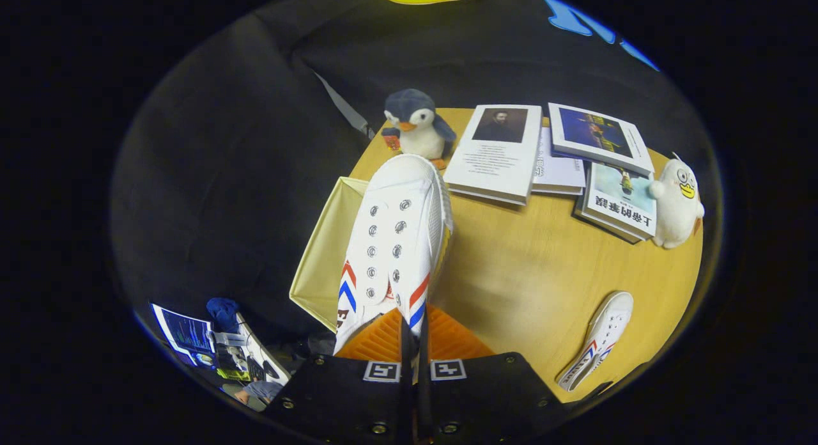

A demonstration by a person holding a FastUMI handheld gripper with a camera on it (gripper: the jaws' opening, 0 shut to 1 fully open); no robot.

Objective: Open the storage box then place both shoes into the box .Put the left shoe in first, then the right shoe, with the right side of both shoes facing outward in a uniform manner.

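My gripper (414, 343) is shut on the heel end of a white canvas shoe (396, 240) with red and blue chevron stripes. The shoe hangs in the air, its toe pointing away from the fingers and its lace holes facing me. Under it and to its left lies a pale cream storage box (319, 259), partly hidden by the shoe; it looks open, though I cannot see inside. A second white shoe (597, 349) with the same stripes lies on its side on the round wooden table (543, 272), off to the right of the fingers.
Beyond the held shoe's toe sits a penguin plush (415, 125). Several books (498, 151) lie at the table's far side, with a white duck plush (677, 202) beside them at the right rim. A laptop (188, 333) shows low on the left.
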